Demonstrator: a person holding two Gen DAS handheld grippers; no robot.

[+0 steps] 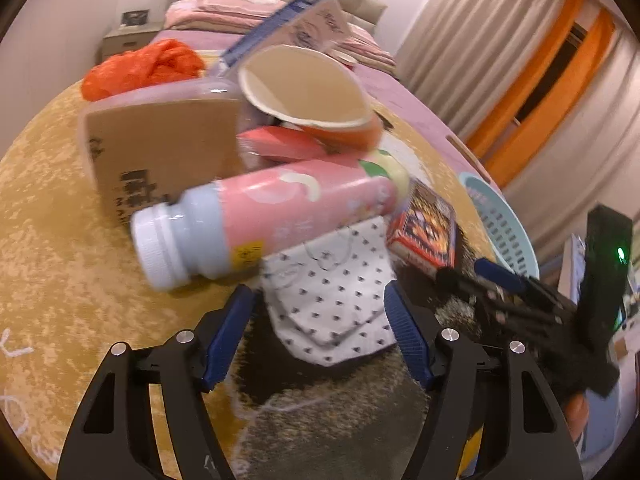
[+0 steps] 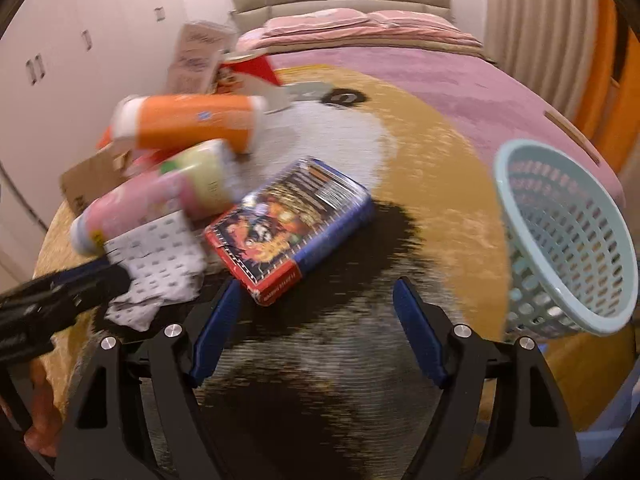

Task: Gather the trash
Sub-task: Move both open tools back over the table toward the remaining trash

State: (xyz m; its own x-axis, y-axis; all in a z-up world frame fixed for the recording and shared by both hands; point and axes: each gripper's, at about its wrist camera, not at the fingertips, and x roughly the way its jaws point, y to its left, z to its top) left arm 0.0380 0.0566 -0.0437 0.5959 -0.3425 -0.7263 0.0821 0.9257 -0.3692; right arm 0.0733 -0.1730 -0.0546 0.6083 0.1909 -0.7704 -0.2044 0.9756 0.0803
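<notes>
A pile of trash lies on a round rug (image 2: 420, 184) patterned in gold, white and black, spread over a pink floor covering in a bedroom. A bed (image 2: 360, 24) with pink bedding and a beige headboard stands at the far end, with striped grey and orange curtains (image 1: 532, 80) to the right.

The left gripper (image 1: 320, 312) has its jaws spread wide, the blue pads on either side of a white spotted cloth (image 1: 332, 300) without visibly pressing on it. Just ahead of the jaws, a pink bottle (image 1: 272, 216) with a white cap lies on its side, touching the cloth's far edge. Beyond it are a brown cardboard box (image 1: 160, 152), a paper cup (image 1: 308, 92) tipped with its mouth toward the camera, a crumpled orange bag (image 1: 140, 68) and a tilted blue-and-white carton (image 1: 296, 20).

The right gripper (image 2: 316, 312) also has its jaws wide open and holds nothing. A colourful printed box (image 2: 292, 228) lies just ahead of the jaws, its near corner close to the left pad. To the right of the jaws a pale blue plastic basket (image 2: 568, 236) stands tipped, its mouth facing the pile. An orange bottle (image 2: 188, 124) lies farther off to the left; the view there is blurred.
</notes>
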